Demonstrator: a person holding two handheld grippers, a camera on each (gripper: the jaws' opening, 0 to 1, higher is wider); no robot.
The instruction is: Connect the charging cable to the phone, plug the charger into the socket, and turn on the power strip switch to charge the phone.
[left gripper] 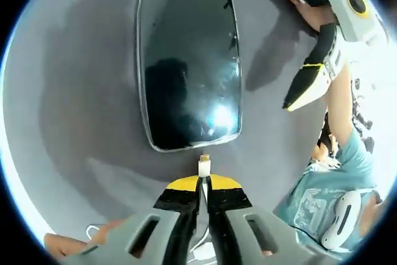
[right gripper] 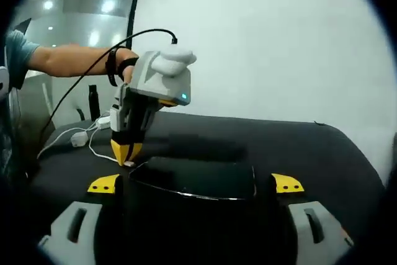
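Observation:
A black phone (left gripper: pixel 186 60) lies screen up on the dark table (left gripper: pixel 80 91). My left gripper (left gripper: pixel 205 181) is shut on the white cable plug (left gripper: pixel 204 166), whose metal tip points at the phone's near short edge, a small gap away. In the right gripper view the phone (right gripper: pixel 186 172) lies between the wide-apart yellow-tipped jaws of my right gripper (right gripper: pixel 195 184), which stands open along the phone's long side. The left gripper (right gripper: pixel 126 152) points down at the phone's far left end. One finger (left gripper: pixel 308 82) of the right gripper hangs beside the phone, apart from it.
The white cable (right gripper: pixel 93 147) trails over the table to a white charger block (right gripper: pixel 79 138) at the far left. A dark bottle (right gripper: pixel 93 100) stands behind it. A person's arm (right gripper: pixel 68 60) and teal shirt (left gripper: pixel 322 197) show. A white wall rises behind the table.

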